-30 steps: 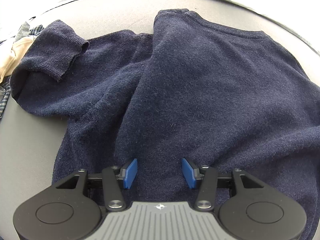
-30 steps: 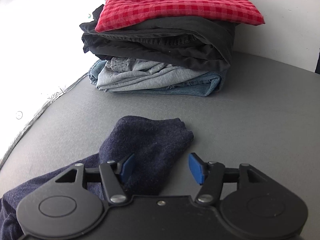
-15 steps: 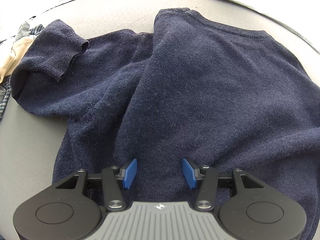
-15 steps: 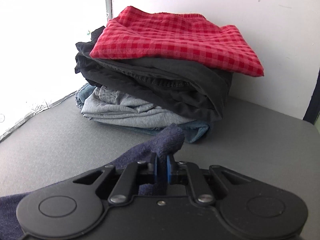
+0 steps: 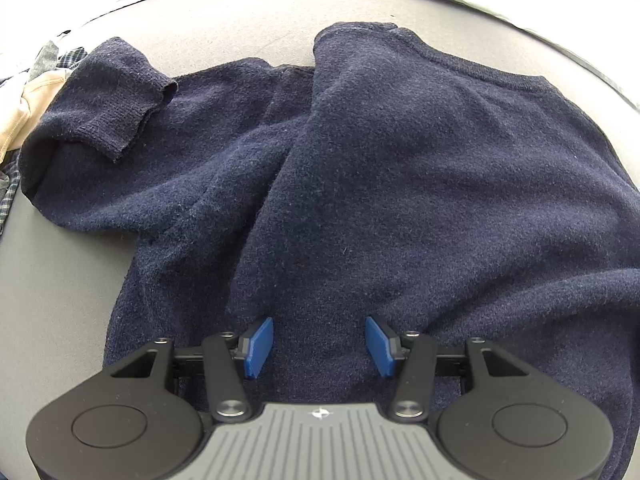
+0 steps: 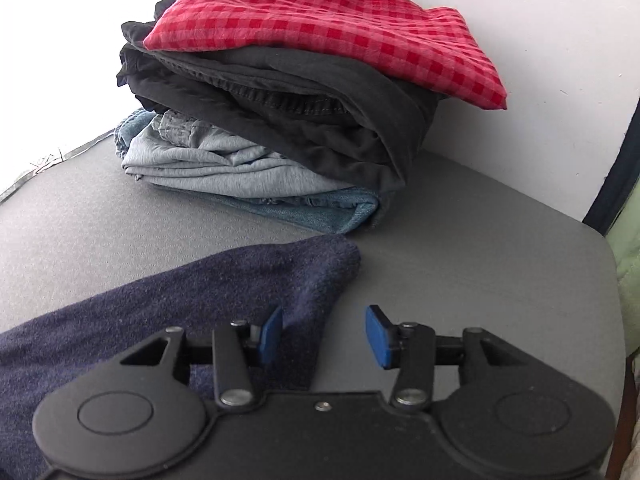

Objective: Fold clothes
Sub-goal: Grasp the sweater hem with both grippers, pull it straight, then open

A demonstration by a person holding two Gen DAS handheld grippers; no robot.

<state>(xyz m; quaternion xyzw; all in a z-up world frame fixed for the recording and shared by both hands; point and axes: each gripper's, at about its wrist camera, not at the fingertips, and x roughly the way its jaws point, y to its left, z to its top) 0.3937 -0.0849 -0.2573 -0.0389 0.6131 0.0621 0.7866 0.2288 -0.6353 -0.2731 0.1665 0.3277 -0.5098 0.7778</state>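
Half the sweater (image 5: pixel 400 200) out of frame

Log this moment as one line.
task: fold clothes | left gripper: open above navy knit sweater | right gripper: opening, sweater's sleeve between, unpressed

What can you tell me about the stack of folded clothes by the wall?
The stack of folded clothes sits on the grey table against the white wall. A red checked piece lies on top, black garments under it, then a light grey piece and blue denim at the bottom. The folds are loose and uneven. Nothing visibly touches it.
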